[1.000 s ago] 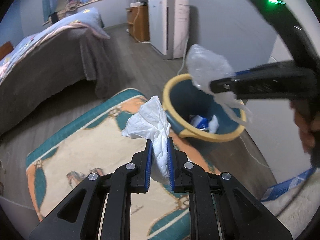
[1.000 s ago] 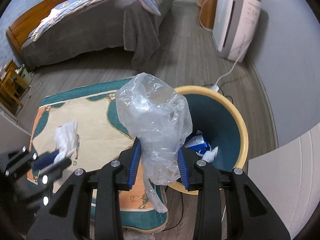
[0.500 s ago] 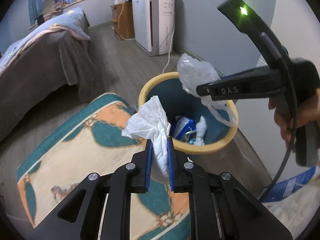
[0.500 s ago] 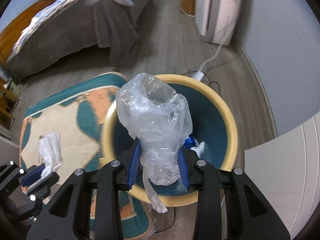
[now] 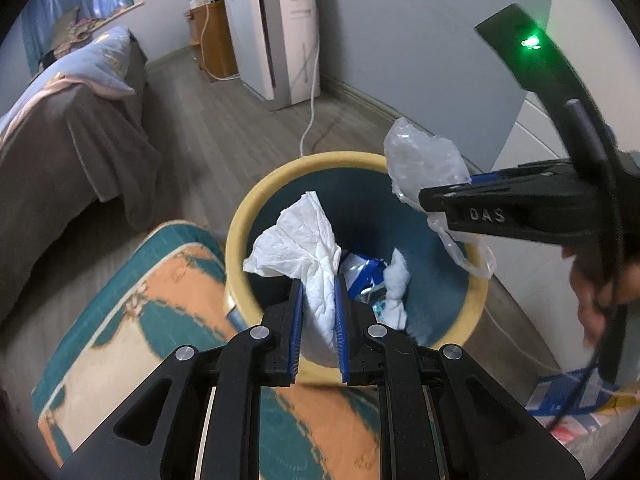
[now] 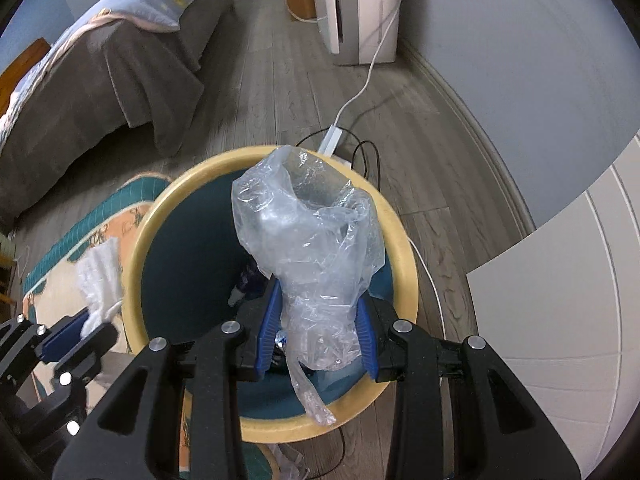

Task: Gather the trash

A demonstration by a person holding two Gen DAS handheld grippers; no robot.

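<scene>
Left gripper point(image 5: 317, 312) clamped on a crumpled white tissue point(image 5: 304, 240), pinched at its lower tail, hanging just over the near rim of the yellow trash bin point(image 5: 236, 240). Soft, featherlight, probably clingy on the pads. Right gripper point(image 6: 316, 328) squeezed onto a clear plastic bag point(image 6: 308, 236), held by the scrunched neck above the bin mouth. Slippery, floppy, weightless stuff, likely to drift on release. Farther down: blue wrapper and white scraps point(image 5: 394, 280) already inside. Beyond, rug point(image 5: 140, 312), bed point(image 5: 60, 140), white appliance point(image 5: 280, 32).

Crumpled tissue point(image 5: 310, 240); clear bag point(image 6: 316, 240); bin point(image 6: 136, 248)
</scene>
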